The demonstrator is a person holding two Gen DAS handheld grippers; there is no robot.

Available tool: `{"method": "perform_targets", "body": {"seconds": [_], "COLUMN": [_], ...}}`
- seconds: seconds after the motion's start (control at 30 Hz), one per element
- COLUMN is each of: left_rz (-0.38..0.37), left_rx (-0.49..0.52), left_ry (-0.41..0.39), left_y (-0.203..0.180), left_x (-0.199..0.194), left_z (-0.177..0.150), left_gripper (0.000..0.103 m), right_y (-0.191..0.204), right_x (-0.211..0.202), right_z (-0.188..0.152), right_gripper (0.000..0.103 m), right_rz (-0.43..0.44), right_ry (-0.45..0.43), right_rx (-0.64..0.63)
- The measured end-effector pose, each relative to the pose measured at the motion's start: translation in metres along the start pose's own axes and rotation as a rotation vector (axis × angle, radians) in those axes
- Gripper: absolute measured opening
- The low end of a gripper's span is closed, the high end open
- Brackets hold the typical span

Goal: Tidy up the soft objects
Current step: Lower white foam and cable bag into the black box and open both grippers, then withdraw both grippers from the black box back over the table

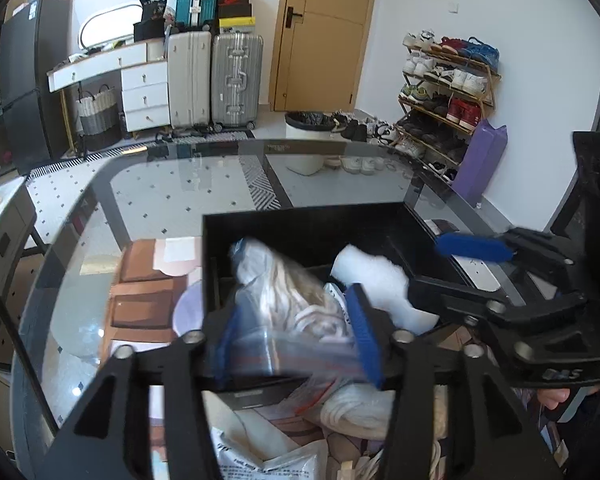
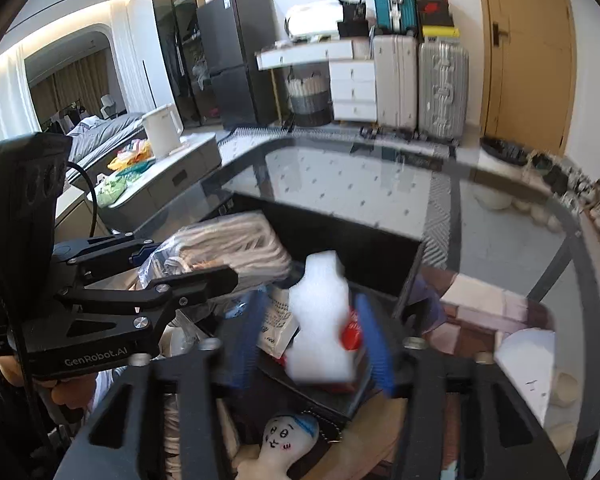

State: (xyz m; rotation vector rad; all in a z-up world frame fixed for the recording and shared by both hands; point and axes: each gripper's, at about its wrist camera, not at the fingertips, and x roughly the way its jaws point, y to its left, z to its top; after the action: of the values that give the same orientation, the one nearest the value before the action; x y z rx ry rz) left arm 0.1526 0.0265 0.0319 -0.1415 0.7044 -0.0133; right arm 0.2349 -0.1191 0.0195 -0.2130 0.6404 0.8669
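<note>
An open black box (image 1: 300, 213) stands on the glass table. My left gripper (image 1: 296, 340) hangs over its near edge, jaws apart. A blurred clear plastic bag of pale rope (image 1: 284, 292) lies loose between the blue pads and reaches into the box. My right gripper (image 2: 312, 344) is open over the same box (image 2: 340, 236). A blurred white foam piece (image 2: 320, 312) sits between its pads with gaps on both sides. That foam piece (image 1: 374, 276) rests by the bag, just past the right gripper (image 1: 428, 264). The left gripper (image 2: 184, 266) shows beside the bag (image 2: 228, 244).
A printed packet (image 2: 278, 320) and a red-capped item (image 2: 352, 330) lie in the box. More rope bundles (image 1: 356, 412) and a cloth doll with a drawn face (image 2: 284, 440) sit close below me. The glass table (image 1: 160, 200) extends beyond the box. A white kettle (image 2: 162, 128) stands on a side counter.
</note>
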Motion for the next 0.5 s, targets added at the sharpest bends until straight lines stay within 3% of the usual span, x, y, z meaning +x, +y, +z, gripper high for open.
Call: {"method": "perform_targets", "body": {"seconds": [0.03,0.1,0.2,0.23,0.5], "left_rz": [-0.001,0.006,0.031,0.04,0.088], "left_rx": [0.005,0.02,0.03,0.031,0.026], "left_ry": [-0.009,-0.026,-0.06,-0.071,-0.099], "left_y": [0.0,0.0,0.001,0.001,0.008], "left_x": [-0.003,-0.01,-0.023,-0.027,-0.053], "left_z": [0.0,-0.002,-0.005,-0.005,-0.017], "left_gripper": [0.063,0.07,0.098,0.102,0.103], "right_y": [0.0,0.001,-0.001,-0.002,0.002], "right_x": [-0.004,-0.014,-0.028,-0.031,-0.062], "right_z": [-0.001,-0.004,-0.01,-0.012,-0.039], "right_gripper": [0.084,0.096,0.102,0.102,0.102], "right_rz": [-0.012,-0.036,-0.056,-0.061,-0.059], "right_ry": [-0.007,-0.025,-0.032,-0.034,-0.038], "right_rx": [-0.002,-0.001,0.02,0.027,0.068]}}
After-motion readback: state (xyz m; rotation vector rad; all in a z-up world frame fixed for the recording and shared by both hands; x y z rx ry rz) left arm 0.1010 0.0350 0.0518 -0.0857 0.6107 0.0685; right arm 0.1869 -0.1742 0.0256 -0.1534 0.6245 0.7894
